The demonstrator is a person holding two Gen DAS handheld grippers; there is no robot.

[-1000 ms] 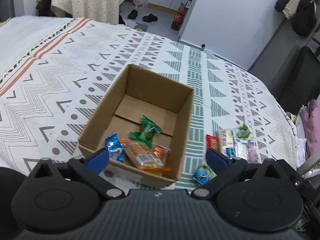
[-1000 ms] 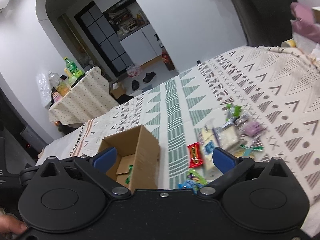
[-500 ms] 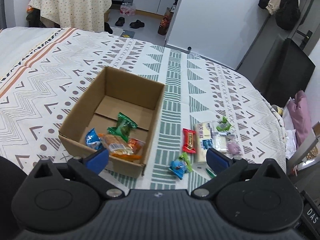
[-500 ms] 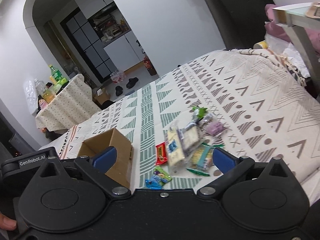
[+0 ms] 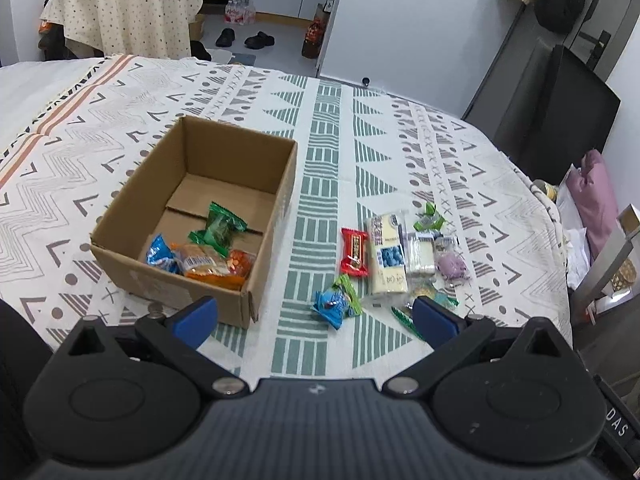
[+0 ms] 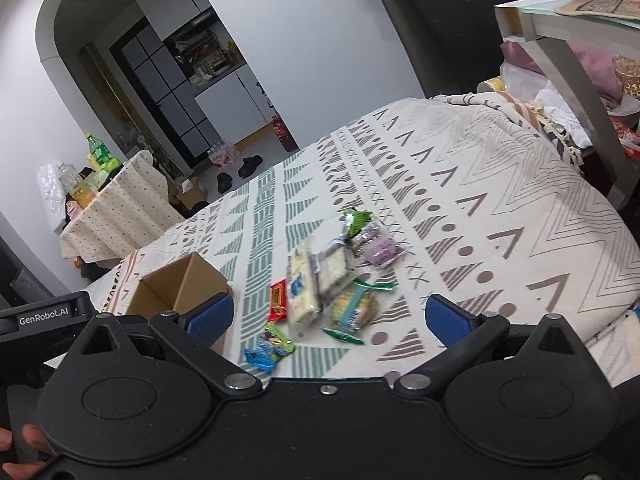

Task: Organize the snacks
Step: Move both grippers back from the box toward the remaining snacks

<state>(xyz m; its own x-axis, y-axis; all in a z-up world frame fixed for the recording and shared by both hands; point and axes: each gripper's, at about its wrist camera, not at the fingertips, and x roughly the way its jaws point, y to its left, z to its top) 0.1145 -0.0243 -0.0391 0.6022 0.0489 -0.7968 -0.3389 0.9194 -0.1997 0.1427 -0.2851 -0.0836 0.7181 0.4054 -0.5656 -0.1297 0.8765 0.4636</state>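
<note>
The cardboard box (image 5: pixel 192 216) already holds about four packets, bunched at its near end; the task looks under halfway. Some eight more snacks (image 5: pixel 394 258) lie loose on the patterned bedspread (image 5: pixel 460 168), at three o'clock from the box. The left gripper (image 5: pixel 314 318) and right gripper (image 6: pixel 328 316) both hang above with fingers spread, empty. At twelve o'clock, a doorway, shoes and a cloth-draped table (image 5: pixel 124 4).
</note>
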